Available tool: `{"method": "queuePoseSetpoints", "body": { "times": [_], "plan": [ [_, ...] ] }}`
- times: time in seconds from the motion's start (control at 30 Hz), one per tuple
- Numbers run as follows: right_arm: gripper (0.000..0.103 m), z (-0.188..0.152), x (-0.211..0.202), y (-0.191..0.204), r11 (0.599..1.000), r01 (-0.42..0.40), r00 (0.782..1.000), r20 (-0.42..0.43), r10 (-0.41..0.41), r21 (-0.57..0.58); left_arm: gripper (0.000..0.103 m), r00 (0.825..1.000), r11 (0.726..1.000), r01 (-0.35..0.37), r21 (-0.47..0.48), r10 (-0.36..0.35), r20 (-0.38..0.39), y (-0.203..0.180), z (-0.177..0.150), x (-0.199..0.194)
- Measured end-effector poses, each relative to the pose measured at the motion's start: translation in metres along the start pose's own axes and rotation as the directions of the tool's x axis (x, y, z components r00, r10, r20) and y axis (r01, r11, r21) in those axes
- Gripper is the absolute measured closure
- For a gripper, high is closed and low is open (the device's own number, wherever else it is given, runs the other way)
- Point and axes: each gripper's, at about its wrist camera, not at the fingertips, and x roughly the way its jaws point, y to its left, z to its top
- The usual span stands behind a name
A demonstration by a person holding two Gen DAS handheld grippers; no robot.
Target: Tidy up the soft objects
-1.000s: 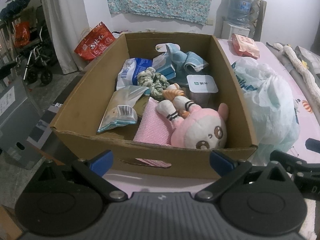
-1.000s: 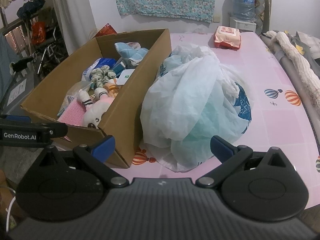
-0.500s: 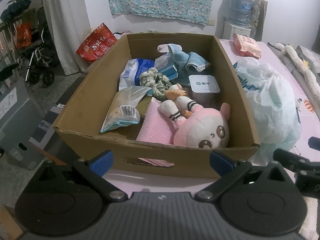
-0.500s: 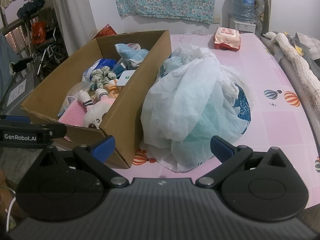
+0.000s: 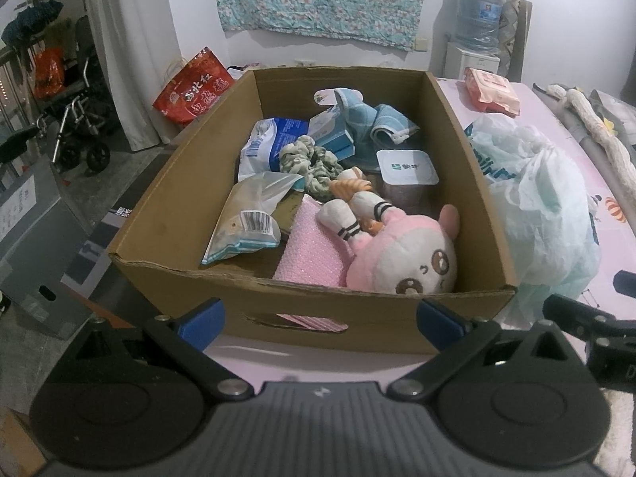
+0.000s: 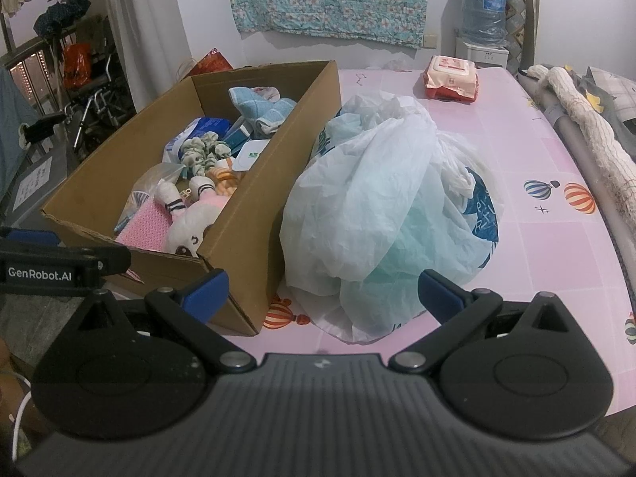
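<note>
L tongs are hanging level w/ both blue-tipped fingers spread wide, nothing btwn them, pointing fwd. R tongs are doing the same: fingers wide apart, gripping nothing, aiming fwd at approx the same height. The two are sitting side by side, close; each is showing at the edge of the other's wrist view.

Pink balloon-print table top under a cardboard box, crumpled plastic bag and wet-wipes pack.
</note>
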Motion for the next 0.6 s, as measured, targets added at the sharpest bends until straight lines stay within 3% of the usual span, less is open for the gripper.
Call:
{"method": "queuePoseSetpoints", "body": {
  "times": [0.6],
  "plan": [
    [0.001, 0.004, -0.0047, -0.0016, 1.0, 0.003, 1.0, 0.001, -0.003, 0.01, 0.0, 1.0, 1.0, -0.001, 0.024, 0.001, -0.018, 0.0008, -0.0076, -0.0022]
  ]
}}
